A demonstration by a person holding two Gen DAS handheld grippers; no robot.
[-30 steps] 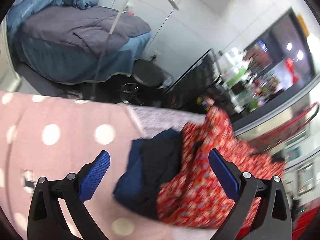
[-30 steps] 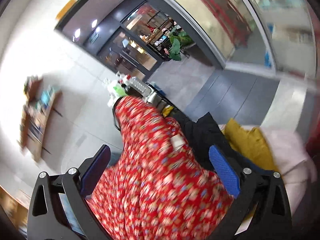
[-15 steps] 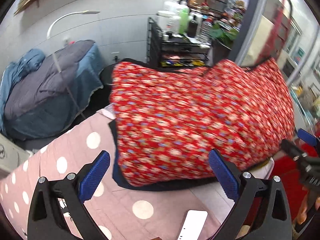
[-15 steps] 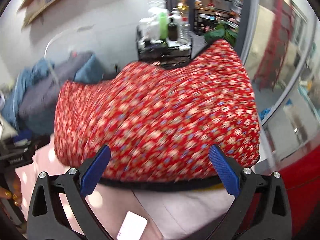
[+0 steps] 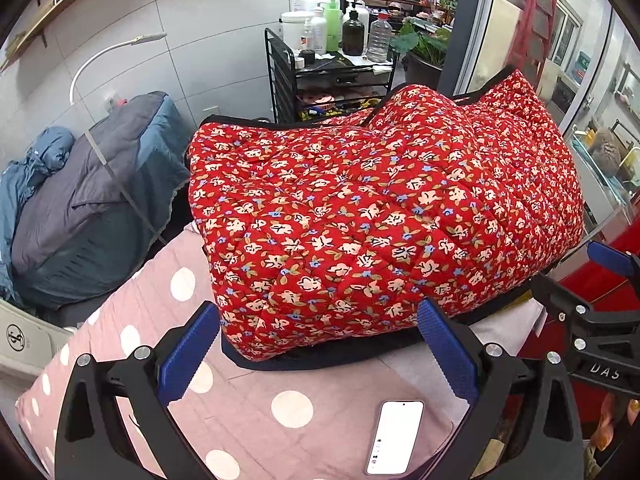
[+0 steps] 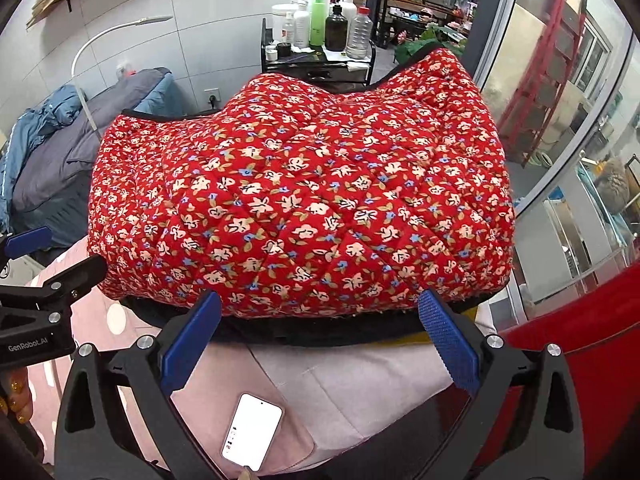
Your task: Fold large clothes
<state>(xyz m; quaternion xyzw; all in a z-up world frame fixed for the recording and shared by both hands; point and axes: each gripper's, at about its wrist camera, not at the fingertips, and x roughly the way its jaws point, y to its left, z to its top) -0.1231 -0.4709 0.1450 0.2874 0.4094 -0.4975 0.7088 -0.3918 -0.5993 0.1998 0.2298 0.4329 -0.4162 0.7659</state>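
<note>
A red quilted floral garment with a dark lining lies bunched in a thick pile on the pink polka-dot bed cover; it fills the middle of the right wrist view too. My left gripper is open and empty, just short of the garment's near edge. My right gripper is open and empty, also at the near edge. Each gripper shows at the side of the other's view, the right one and the left one.
A white phone lies on the cover near me, seen also in the right wrist view. Behind the bed stand a black trolley with bottles, a blue-grey covered couch, a white lamp and glass doors.
The garment was swung up and over from a crumpled heap and now lies spread in a pile on the bed. Both grippers have drawn back from it and stand side by side.
</note>
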